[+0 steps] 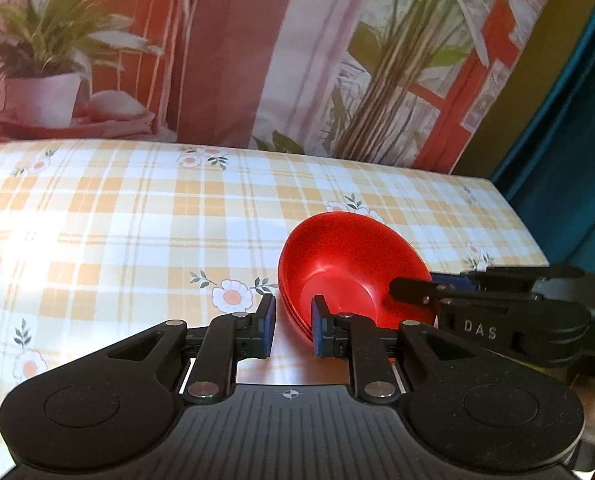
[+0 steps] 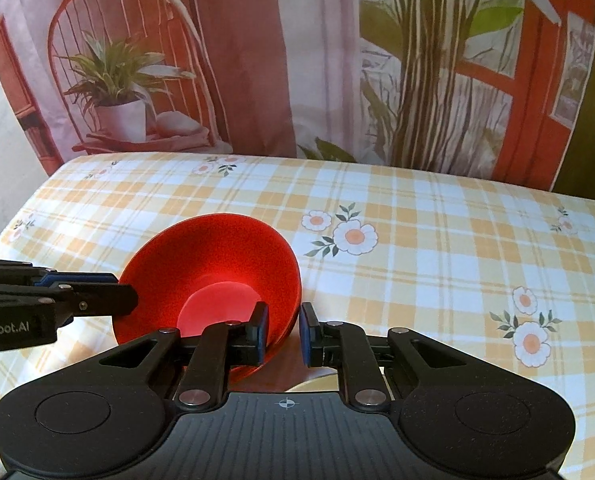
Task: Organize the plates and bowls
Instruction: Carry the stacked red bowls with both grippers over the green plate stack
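A stack of nested red bowls [image 1: 349, 264] [image 2: 217, 264] sits low over the checked tablecloth [image 1: 137, 220]; whether it rests on the cloth I cannot tell. My left gripper [image 1: 293, 324] straddles the stack's near-left rim, one pad inside the bowl and one outside. A strip of cloth shows between the outer pad and the rim, so the pads are not pressing. My right gripper [image 2: 283, 330] straddles the opposite rim the same way, with a thin gap beside its outer pad. Each gripper shows from the side in the other's view: the right gripper [image 1: 429, 284] and the left gripper [image 2: 113, 286].
The floral, orange-checked tablecloth [image 2: 437, 240] runs to a printed backdrop [image 2: 297, 60] of plants and a chair at the far edge. A pale yellow edge [image 2: 313, 384] peeks out under my right gripper. A blue curtain [image 1: 569, 140] hangs past the table's right end.
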`<state>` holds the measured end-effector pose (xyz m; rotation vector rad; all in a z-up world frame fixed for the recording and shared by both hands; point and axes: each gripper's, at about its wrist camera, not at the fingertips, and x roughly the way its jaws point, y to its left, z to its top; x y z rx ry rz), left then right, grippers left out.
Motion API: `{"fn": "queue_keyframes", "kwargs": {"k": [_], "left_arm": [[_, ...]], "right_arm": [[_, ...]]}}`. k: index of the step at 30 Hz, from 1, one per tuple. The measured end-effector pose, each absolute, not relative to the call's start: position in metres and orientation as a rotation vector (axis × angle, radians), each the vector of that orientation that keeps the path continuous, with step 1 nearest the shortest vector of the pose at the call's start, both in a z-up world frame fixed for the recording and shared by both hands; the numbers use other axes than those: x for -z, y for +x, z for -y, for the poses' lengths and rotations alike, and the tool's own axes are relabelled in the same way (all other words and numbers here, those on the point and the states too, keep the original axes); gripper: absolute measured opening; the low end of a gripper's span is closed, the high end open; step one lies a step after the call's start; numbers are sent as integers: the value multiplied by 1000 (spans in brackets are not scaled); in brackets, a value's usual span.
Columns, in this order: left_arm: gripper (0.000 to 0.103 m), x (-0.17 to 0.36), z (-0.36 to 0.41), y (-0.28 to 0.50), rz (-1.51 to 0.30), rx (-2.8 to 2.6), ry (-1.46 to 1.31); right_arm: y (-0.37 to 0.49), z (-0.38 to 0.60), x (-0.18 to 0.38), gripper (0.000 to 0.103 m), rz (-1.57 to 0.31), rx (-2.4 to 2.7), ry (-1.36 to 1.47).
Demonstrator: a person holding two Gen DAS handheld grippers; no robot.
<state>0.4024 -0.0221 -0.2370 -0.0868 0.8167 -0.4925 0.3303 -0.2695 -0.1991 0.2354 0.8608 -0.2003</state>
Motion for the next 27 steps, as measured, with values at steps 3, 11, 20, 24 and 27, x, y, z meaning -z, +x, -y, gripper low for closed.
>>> {"fn": "queue_keyframes", "kwargs": {"k": [3,11,20,24,27], "left_arm": [[22,241,18,403,-816,485,-136],[29,252,10,406,-825,477,-243],[27,267,7,404,-834,469,-387],[21,269,6,403,-835,481,-424],[20,269,6,400,-832,475,-434]], "right_arm": [[331,269,200,16,-858,197,225],[330,270,202,16,-854,188,234],[329,272,203,16,-844,180,251],[329,273,204,16,-836,177,267],[327,276,204,16,-826,175,300]]}}
